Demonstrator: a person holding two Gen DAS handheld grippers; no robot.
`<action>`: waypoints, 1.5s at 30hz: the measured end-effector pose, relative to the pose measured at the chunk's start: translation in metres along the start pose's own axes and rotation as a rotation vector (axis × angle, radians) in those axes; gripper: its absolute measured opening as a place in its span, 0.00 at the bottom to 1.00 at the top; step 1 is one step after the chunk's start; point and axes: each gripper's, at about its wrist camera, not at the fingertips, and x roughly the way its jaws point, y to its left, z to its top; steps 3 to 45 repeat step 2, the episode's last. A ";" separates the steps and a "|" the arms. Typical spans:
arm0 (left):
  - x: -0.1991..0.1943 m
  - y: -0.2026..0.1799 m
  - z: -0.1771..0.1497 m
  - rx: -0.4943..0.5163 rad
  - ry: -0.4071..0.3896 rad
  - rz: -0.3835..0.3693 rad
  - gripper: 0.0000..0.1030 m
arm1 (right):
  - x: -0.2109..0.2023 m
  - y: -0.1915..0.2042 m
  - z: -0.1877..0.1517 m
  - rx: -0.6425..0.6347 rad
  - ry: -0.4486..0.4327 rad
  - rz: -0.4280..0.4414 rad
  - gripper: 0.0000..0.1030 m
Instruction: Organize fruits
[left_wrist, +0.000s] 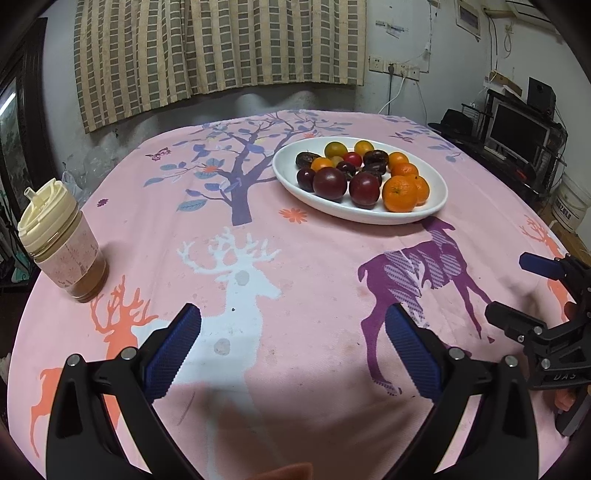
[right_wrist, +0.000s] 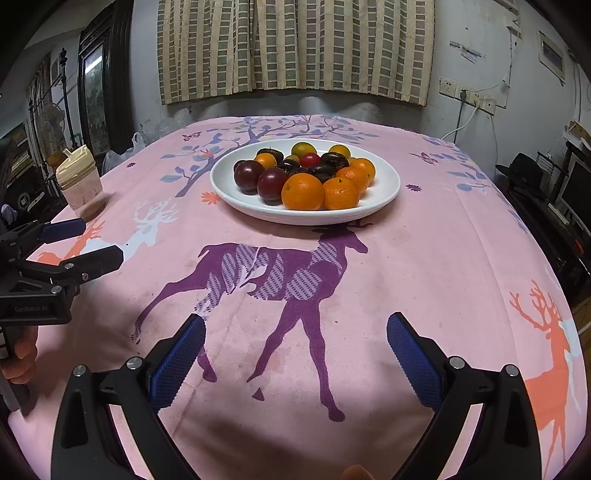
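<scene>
A white oval plate (left_wrist: 436, 201) (right_wrist: 229, 184) on the pink tablecloth holds oranges (left_wrist: 399, 193) (right_wrist: 303, 191), dark red plums (left_wrist: 330, 183) (right_wrist: 272, 183), small tomatoes (left_wrist: 352, 159) (right_wrist: 310, 160) and dark wrinkled fruits (left_wrist: 375, 157) (right_wrist: 334, 160). My left gripper (left_wrist: 293, 315) is open and empty, low over the near table, well short of the plate. My right gripper (right_wrist: 295, 325) is open and empty, also near the front. Each gripper shows in the other's view: the right one (left_wrist: 511, 288) at the right edge, the left one (right_wrist: 94, 240) at the left edge.
A jar with a cream lid (left_wrist: 61, 240) (right_wrist: 79, 181) stands at the table's left side. The pink deer-print cloth (left_wrist: 295, 277) (right_wrist: 424, 258) covers the table. A curtain and wall stand behind. A monitor and shelves (left_wrist: 517, 133) stand to the right.
</scene>
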 end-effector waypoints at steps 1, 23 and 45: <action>0.000 0.000 0.000 -0.003 0.000 0.001 0.95 | 0.000 0.000 0.000 0.000 0.000 0.000 0.96; 0.000 0.001 0.000 -0.007 0.001 -0.001 0.95 | 0.000 0.000 0.000 0.000 0.001 0.000 0.96; 0.000 0.001 0.000 -0.007 0.001 -0.001 0.95 | 0.000 0.000 0.000 0.000 0.001 0.000 0.96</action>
